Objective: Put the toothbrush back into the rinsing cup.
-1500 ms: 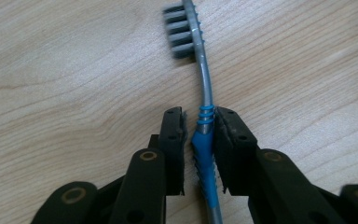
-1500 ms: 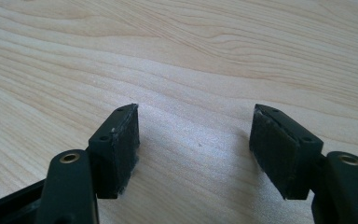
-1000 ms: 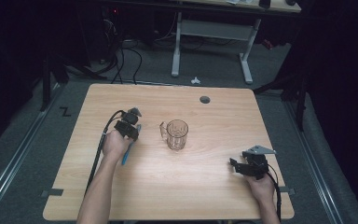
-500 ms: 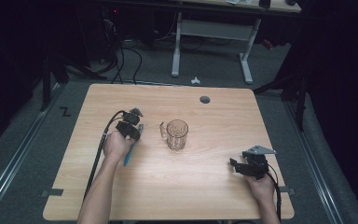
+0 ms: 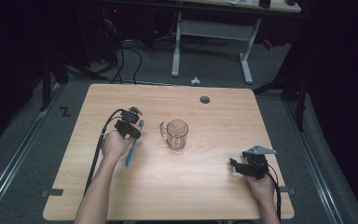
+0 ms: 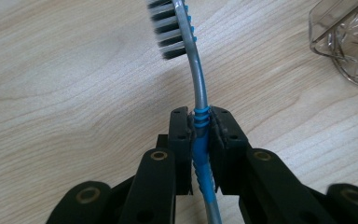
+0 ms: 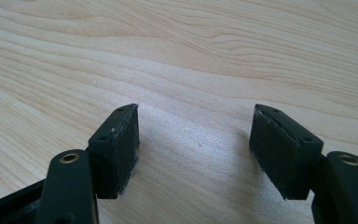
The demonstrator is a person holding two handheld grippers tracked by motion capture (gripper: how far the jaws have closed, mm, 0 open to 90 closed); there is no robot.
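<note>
The step in hand looks like carrying a toothbrush (image 6: 196, 70) to the clear glass mug (image 5: 176, 134): the left gripper (image 6: 200, 122) has its jaws pressed onto the blue ribbed grip of the brush, with the grey neck curving up toward the top of the left gripper view and the dark bristle head near the upper middle of that frame, facing left. In the high view the toothbrush (image 5: 133, 144) lies left of centre, its blue handle trailing down and left from the left gripper (image 5: 131, 126), just left of the mug, which stands upright near the middle of the wooden table (image 5: 205, 196) with its handle turned toward the brush. The next move, as I judge it, calls for lifting the brush clear of the wood, tipping it toward upright, and bringing one end over the mug's open rim without knocking the glass. The left forearm comes up from the bottom of the frame, hand wrapped round the gripper. The right gripper (image 5: 240, 166) rests low at the lower right, well apart from the mug; in its own view the right gripper (image 7: 193, 144) has its jaws spread wide over bare wood, holding nothing.
</note>
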